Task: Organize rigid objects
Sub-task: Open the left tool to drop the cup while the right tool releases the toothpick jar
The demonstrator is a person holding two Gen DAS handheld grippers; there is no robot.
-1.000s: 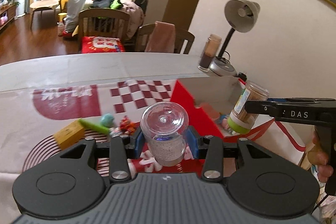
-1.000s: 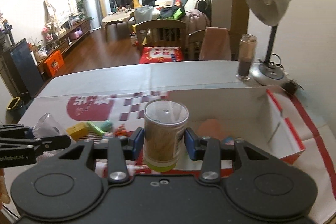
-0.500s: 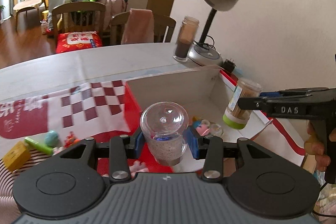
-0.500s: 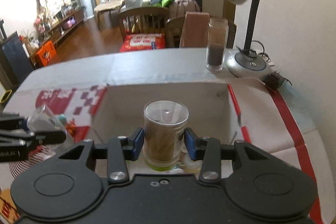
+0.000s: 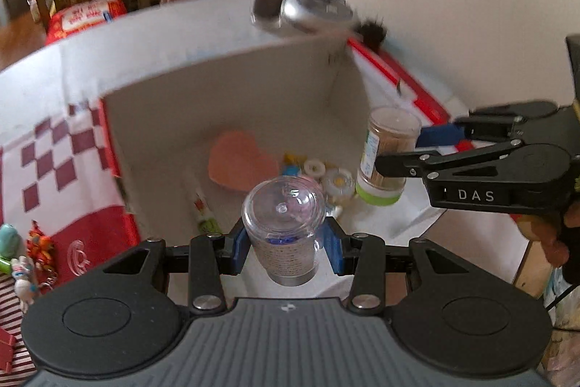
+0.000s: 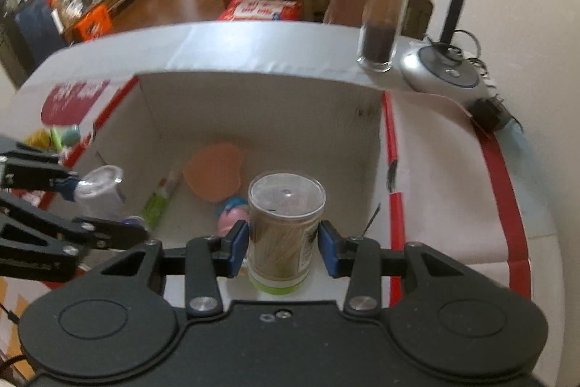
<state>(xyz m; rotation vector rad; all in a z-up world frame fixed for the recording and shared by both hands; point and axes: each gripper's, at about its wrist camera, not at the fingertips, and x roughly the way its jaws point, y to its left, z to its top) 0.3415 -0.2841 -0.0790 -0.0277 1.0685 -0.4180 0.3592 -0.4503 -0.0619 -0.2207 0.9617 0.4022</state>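
A: Left gripper clenched on the clear jar, blue pads pressed to both its sides, domed lid up, jar upright. It hangs over the box's near edge.

B: And the right gripper is clamped on the toothpick tub, green base down, clear lid on top. Upright too, over the near edge of the box, towards its right wall.

A: From the left camera you catch that tub side-on, pinched by the right gripper, just beside the right wall.

B: Down on the box floor: an orange heart near the middle, a green tube lying along the left side, a pink toy close to the tub.

A: I also see small round pieces between the heart and the tub. Blurred, can't say what they are.

B: Outside the box, past its far right corner, a tall glass with dark contents stands on the table, next to a lamp base.

A: Left of the box, on the red checked flap, little toys lie at the table's left edge.

B: The left gripper shows from my side as well, jar in its grip by the box's left wall.
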